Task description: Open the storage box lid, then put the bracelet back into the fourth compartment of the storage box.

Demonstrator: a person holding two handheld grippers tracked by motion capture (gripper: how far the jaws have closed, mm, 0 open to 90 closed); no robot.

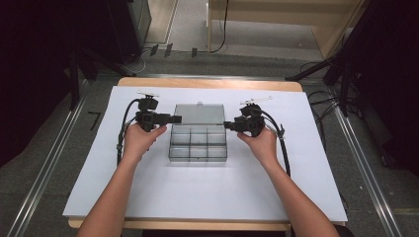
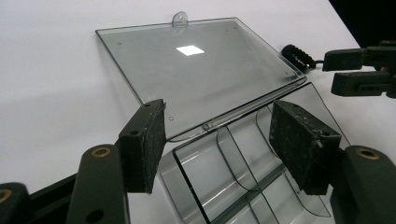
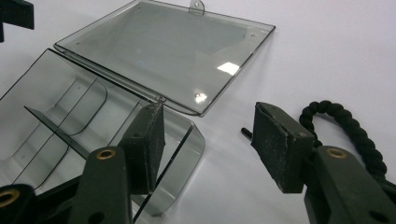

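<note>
A clear plastic compartment box [image 1: 197, 144] stands mid-table, its lid [image 1: 199, 113] swung back flat on the white sheet. My left gripper [image 1: 177, 119] hovers at the box's left hinge corner, jaws apart. In the left gripper view the left gripper [image 2: 219, 135] is open above the hinge [image 2: 243, 112] and the compartments, its pads touching nothing. My right gripper [image 1: 227, 125] sits at the right hinge corner. In the right gripper view the right gripper [image 3: 210, 140] is open, one pad over the box's end wall [image 3: 187, 154], the other over bare sheet.
A white sheet [image 1: 207, 187] covers the wooden table [image 1: 207, 84]. A braided black cable [image 3: 345, 126] loops beside my right jaw. Metal rails [image 1: 44, 173] and dark stands flank the table; cables lie on the floor at the right.
</note>
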